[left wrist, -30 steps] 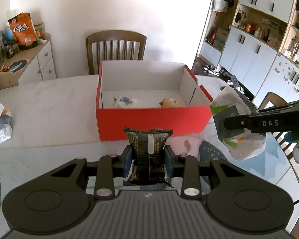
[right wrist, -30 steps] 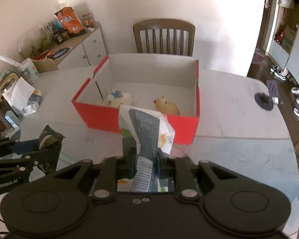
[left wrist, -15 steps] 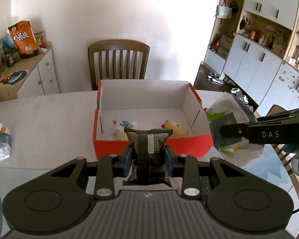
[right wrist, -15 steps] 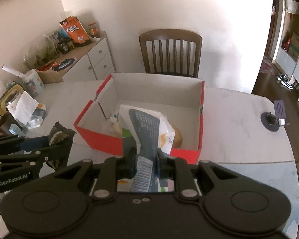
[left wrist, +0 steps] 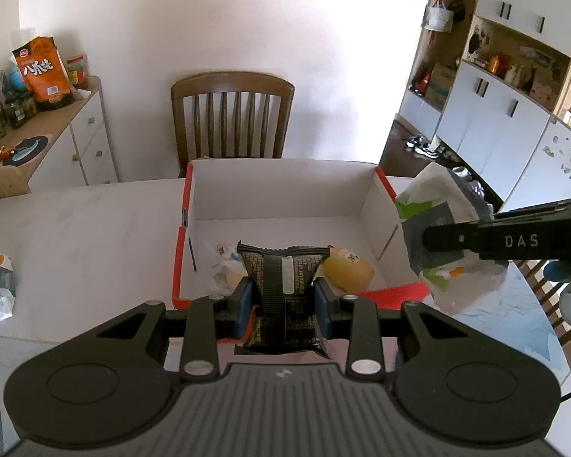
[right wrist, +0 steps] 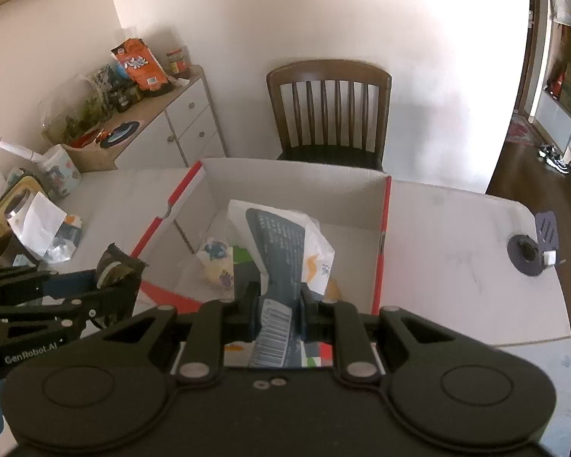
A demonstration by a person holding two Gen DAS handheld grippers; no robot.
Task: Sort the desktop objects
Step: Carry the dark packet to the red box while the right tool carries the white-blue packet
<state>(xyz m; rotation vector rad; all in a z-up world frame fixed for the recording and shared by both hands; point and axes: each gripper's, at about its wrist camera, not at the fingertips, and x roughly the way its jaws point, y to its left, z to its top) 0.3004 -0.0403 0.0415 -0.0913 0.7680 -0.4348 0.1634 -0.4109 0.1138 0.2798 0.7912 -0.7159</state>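
A dark packet (left wrist: 283,293) is clamped upright between the pads of the left gripper (left wrist: 283,299), its long axis pointing away from the gripper. A white pouch (right wrist: 285,262) is pinched by its lower end in the right gripper (right wrist: 277,310), and it is leaning forward.

Just ahead of and below both grippers the red box (left wrist: 177,266) is seen, open at the top. The pouch appears to hang already over the inside of the box. The packet is judged to be only at the near wall, by the left corner. Inside, a small printed bag (right wrist: 217,262) and a yellow bun (left wrist: 348,270) are lying near the front.
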